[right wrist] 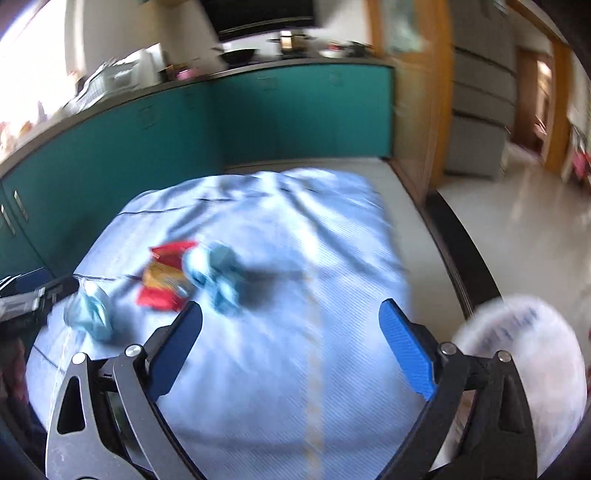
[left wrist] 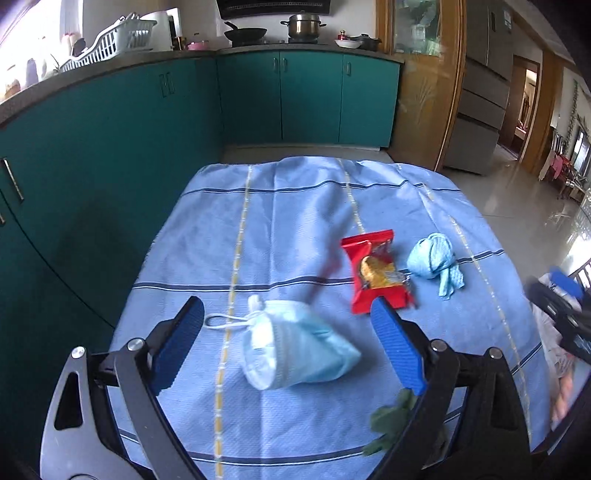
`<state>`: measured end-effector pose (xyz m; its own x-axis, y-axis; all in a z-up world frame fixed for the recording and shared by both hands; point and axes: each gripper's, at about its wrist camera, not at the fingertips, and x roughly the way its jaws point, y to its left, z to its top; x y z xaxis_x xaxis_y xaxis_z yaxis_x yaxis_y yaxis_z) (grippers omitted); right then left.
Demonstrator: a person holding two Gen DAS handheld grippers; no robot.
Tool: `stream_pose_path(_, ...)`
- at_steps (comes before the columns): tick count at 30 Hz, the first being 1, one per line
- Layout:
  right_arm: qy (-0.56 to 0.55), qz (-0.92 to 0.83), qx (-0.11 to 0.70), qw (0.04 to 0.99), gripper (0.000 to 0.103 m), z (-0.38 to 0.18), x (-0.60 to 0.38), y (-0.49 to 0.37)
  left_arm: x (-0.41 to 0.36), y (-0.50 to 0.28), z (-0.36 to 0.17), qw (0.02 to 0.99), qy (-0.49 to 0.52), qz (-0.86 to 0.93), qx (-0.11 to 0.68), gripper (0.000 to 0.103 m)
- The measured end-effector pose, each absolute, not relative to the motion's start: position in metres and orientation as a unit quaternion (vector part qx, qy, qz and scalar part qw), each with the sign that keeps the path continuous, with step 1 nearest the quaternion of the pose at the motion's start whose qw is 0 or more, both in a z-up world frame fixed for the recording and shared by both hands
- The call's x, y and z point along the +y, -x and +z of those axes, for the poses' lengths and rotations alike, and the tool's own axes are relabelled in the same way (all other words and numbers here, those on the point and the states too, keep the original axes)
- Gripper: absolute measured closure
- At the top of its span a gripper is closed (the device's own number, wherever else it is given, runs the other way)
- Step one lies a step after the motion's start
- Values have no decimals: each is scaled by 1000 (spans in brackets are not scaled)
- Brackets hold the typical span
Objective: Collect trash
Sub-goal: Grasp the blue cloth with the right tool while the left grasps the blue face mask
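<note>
One big blue cloth (left wrist: 295, 229) with dark stripes covered the table. Behind it stood a long row of green cupboards (left wrist: 310, 96), and on top of them I saw one black pan (left wrist: 245, 34) and one silver pot (left wrist: 303, 25).

I held two tools. My left tool (left wrist: 288, 325) had its two blue fingers spread wide, and nothing was between them but air. It hung just above one crumpled face mask (left wrist: 295, 347), which lay on the cloth between the two fingers. My right tool (right wrist: 291, 328) was wide open too and held nothing. Its picture was blurry. One white bag (right wrist: 532, 369) showed beside its right finger, at the edge of the table.

I counted four bits of trash on the cloth. There was the one face mask. There was one red snack wrapper (left wrist: 376, 273) past the mask, near the middle of the cloth. There was one little blue rag ball (left wrist: 436, 262) just beside the wrapper, on its right. And there was one small green leaf (left wrist: 391, 417), partly hidden under my left tool's right finger.
</note>
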<state>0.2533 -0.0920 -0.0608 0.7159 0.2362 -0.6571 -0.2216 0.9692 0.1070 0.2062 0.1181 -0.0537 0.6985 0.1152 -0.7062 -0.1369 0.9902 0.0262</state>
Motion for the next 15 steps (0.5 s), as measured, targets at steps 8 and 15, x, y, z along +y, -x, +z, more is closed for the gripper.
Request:
stream_pose_path(8,32,151,398,904,9,-80,-9,-326,155,-201,-73,900,71,73,424,9)
stream_pose_path(15,61,152,444,881,21,-114,12,-329,170,-196,-74,896,97,74,427,9)
